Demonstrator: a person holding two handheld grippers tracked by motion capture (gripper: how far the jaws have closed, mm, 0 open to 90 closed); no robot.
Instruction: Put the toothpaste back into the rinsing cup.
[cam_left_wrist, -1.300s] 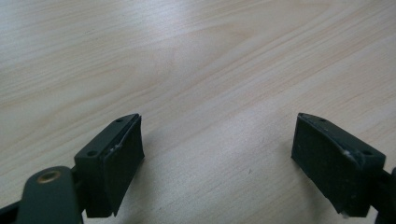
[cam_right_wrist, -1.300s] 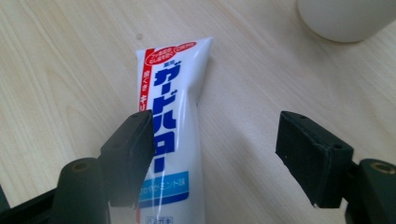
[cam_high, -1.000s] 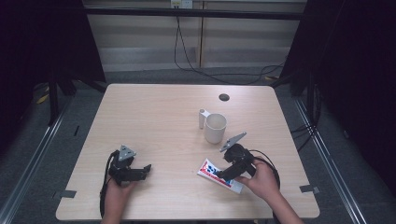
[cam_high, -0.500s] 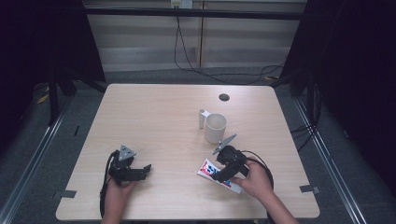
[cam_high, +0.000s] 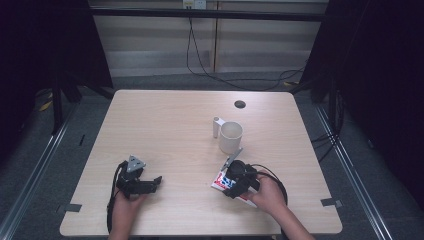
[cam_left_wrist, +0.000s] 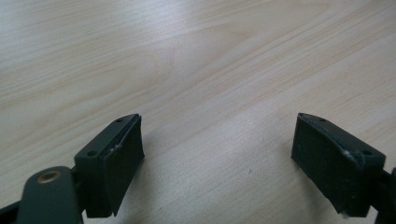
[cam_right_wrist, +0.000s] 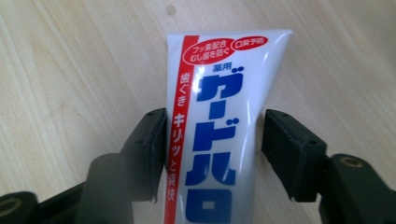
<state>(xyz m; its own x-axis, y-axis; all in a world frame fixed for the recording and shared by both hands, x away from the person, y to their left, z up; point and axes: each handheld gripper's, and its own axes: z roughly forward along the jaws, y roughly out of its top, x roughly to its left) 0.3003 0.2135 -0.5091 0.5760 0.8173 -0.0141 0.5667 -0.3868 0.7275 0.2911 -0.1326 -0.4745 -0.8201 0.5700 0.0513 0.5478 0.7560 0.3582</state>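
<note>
Item: one toothpaste tube (cam_right_wrist: 219, 135), white with red stripe and blue lettering, lying flat on the bench (cam_high: 165, 130) near its front right edge, just short of one cream mug (cam_high: 230, 137)

Change noted: over the preceding second the right hand-held gripper (cam_right_wrist: 212, 149) had come down from a raised, tilted pose onto the tube. Its jaws stood either side of the tube body, left jaw touching the red edge, right jaw a sliver apart; not yet clamped. Judged: a grasp was about to close, tube not lifted

Left hand-held gripper (cam_left_wrist: 217, 154): unmoved, jaws wide apart over bare wood, holding nothing

Further count: one small white upright object (cam_high: 216, 126) touching the mug; one dark round port (cam_high: 240, 104) at the far edge; two hand-held grippers
</note>
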